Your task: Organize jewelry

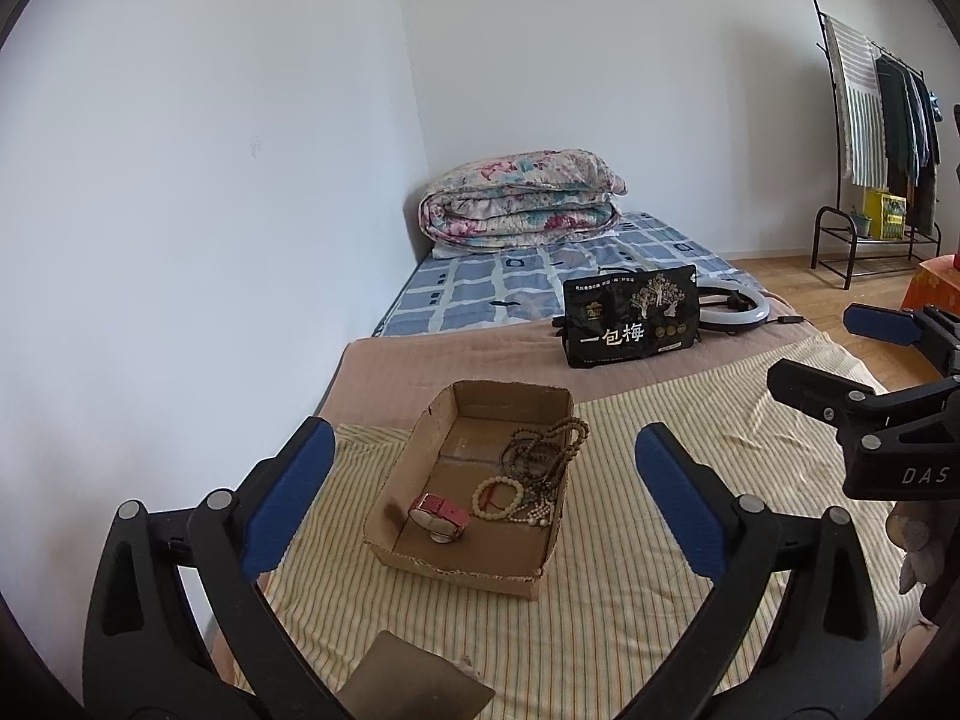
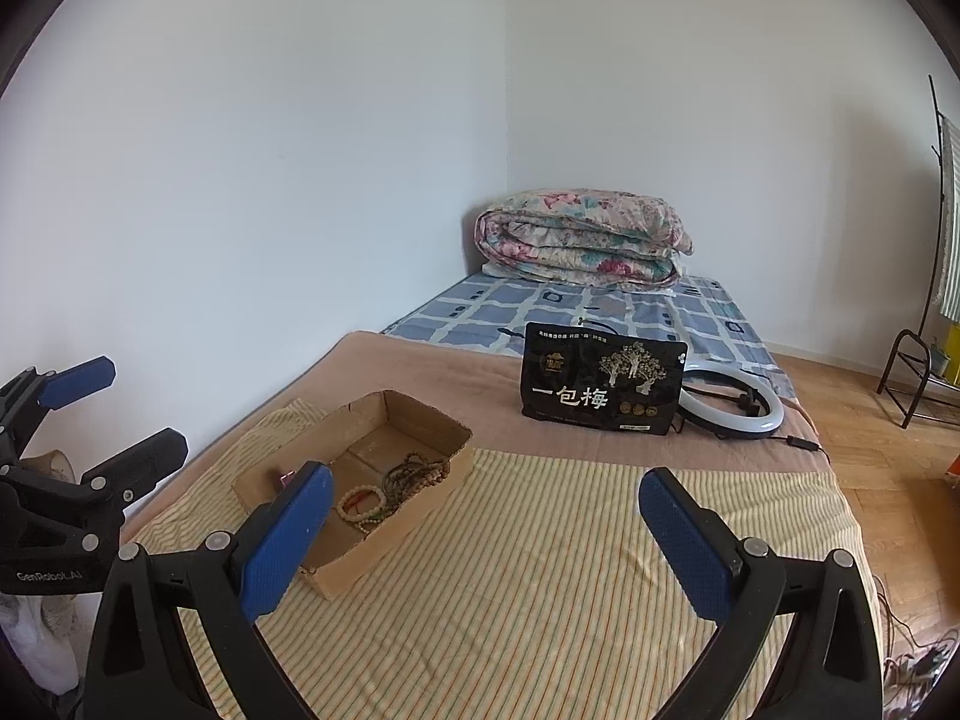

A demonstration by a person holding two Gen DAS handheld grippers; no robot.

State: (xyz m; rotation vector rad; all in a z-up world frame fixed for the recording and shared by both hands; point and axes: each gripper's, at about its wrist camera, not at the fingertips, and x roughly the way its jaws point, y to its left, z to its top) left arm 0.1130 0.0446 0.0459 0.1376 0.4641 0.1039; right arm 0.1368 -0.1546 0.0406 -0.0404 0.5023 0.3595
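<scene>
White walls (image 2: 300, 180), wooden floor (image 2: 870, 420), bed (image 2: 600, 312).

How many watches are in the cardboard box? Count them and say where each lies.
1. The pink-strapped watch lies in the cardboard box, near its front-left corner, left of the beads. More could be hidden beneath them.

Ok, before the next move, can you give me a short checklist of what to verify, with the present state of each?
1. Left gripper open, holding nothing: ok.
2. Right gripper open, holding nothing: ok.
3. Cardboard box flat on the striped cloth, open at the top: ok.
4. Pink watch, pale bead bracelet and dark bead strands inside the box: ok.
5. Strands free of each other: not ok, they overlap.
6. Any jewelry outside the box: cannot tell.
</scene>
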